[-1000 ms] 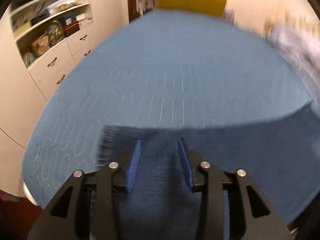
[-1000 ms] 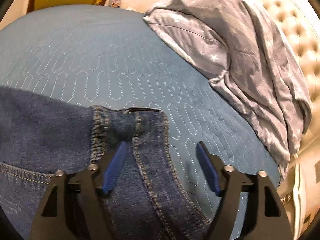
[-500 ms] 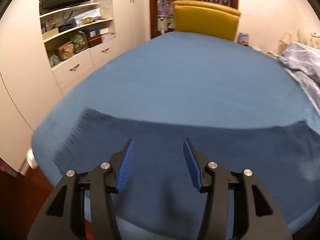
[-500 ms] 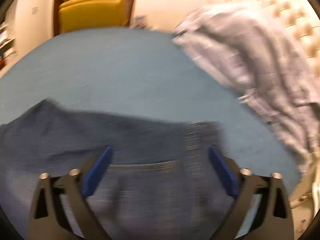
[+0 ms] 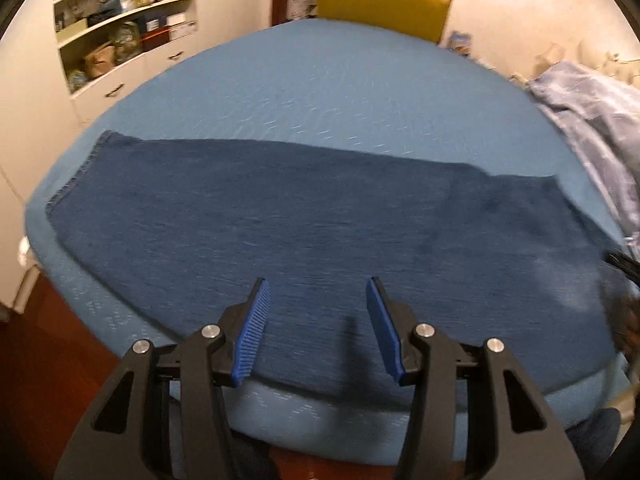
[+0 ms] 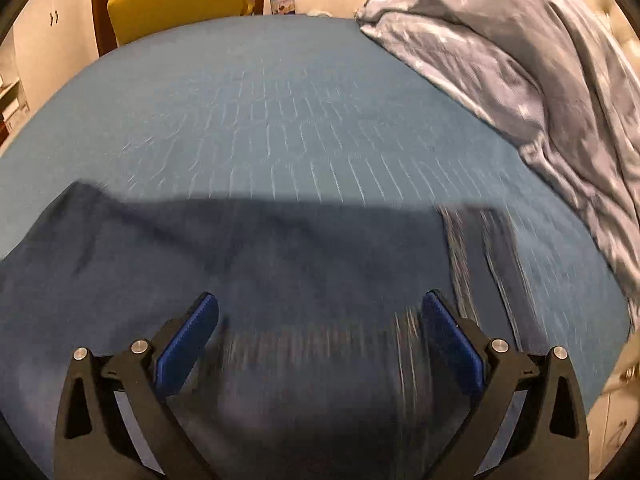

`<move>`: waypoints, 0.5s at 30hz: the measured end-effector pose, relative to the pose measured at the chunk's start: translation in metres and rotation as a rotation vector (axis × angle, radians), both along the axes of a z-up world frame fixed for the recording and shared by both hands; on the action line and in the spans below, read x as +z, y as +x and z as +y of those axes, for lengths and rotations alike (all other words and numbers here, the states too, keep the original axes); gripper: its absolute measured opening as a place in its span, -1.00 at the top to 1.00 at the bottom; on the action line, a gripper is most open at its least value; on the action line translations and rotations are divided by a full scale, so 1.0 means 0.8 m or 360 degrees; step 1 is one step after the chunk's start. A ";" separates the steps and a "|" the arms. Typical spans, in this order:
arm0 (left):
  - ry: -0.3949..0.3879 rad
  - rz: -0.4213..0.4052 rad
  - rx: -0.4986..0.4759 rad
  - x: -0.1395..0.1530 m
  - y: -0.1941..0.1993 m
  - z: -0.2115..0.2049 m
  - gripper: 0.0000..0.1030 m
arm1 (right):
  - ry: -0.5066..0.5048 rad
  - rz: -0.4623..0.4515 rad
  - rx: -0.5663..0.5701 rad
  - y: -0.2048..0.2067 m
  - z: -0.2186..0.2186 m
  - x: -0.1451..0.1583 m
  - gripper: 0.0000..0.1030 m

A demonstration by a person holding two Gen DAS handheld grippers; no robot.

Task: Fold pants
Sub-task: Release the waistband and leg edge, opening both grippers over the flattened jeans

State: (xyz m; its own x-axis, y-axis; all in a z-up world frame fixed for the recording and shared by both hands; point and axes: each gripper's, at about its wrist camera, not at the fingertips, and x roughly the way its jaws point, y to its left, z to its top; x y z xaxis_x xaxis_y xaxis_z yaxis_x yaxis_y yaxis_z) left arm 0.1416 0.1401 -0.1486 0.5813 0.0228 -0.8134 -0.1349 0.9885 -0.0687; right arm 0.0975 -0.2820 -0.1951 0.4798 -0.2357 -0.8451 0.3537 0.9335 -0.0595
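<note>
Both grippers, left (image 5: 316, 330) and right (image 6: 318, 342), hang open and empty above the pants (image 5: 320, 232), spread flat across the bed (image 5: 320, 92) for folding.

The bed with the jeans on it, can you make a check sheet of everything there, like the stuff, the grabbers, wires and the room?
Surface: blue quilted bed cover, mostly bare.
Job's things: jeans laid flat, stretched across the near side.
Clutter: crumpled grey star-print bedding heaped at the right.
Grippers: left gripper open and empty above the jeans; right gripper wide open, empty.
Cables: nothing seen.
Surroundings: yellow chair beyond the bed, white shelves and drawers at left.
</note>
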 end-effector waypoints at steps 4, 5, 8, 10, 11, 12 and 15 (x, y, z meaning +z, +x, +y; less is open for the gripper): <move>0.0080 0.0217 0.0024 -0.038 0.017 0.006 -0.02 | 0.0046 0.0084 -0.0003 -0.047 0.016 -0.003 -0.90; 0.0136 0.0194 0.0013 -0.036 0.018 0.001 -0.09 | 0.0064 0.0114 0.0006 -0.053 0.020 -0.005 -0.90; 0.0227 0.0229 0.0049 -0.038 0.025 -0.004 -0.33 | 0.0018 0.0157 0.0027 -0.072 0.029 -0.011 -0.90; 0.0173 0.0224 0.0071 -0.038 0.026 0.002 -0.34 | 0.0064 0.0189 0.0015 -0.079 0.028 -0.025 -0.90; 0.0163 0.0215 0.0069 -0.037 0.026 0.003 -0.34 | 0.0098 0.0186 0.0007 -0.080 0.021 -0.030 -0.90; 0.0171 0.0210 0.0065 -0.036 0.025 0.002 -0.35 | 0.0126 0.0170 0.0002 -0.082 0.019 -0.032 -0.90; 0.0187 0.0196 0.0074 -0.036 0.023 0.004 -0.39 | 0.0101 0.0167 0.0013 -0.083 0.022 -0.037 -0.91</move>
State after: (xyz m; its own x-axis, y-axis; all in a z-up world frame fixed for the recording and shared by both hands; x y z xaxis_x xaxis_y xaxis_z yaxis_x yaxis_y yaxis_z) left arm 0.1597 0.1430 -0.1778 0.4734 0.1466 -0.8686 -0.1812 0.9812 0.0668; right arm 0.0313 -0.2646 -0.2247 0.3894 -0.1768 -0.9039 0.3410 0.9393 -0.0369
